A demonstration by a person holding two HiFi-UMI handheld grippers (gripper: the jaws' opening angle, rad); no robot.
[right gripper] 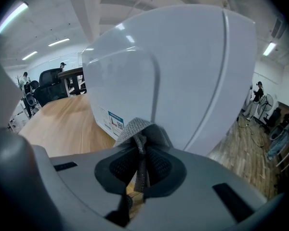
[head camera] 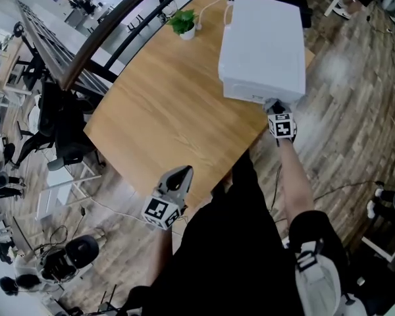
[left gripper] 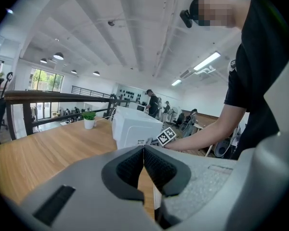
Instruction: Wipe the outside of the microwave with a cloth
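Your right gripper (right gripper: 140, 150) pinches the one grey cloth (right gripper: 137, 129) at the single white microwave's (head camera: 262, 45) near face, on the table (head camera: 164, 117). Left gripper (left gripper: 143, 153): jaws together, nothing between. One potted plant (head camera: 183, 24).

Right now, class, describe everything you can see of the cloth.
The cloth is grey with a fine woven texture. It is folded and pinched between the shut jaws of the right hand-held gripper. A peaked fold sticks up past the jaw tips, and a narrow strip hangs down between the pads. The fold lies low on the white microwave and seems to touch it.
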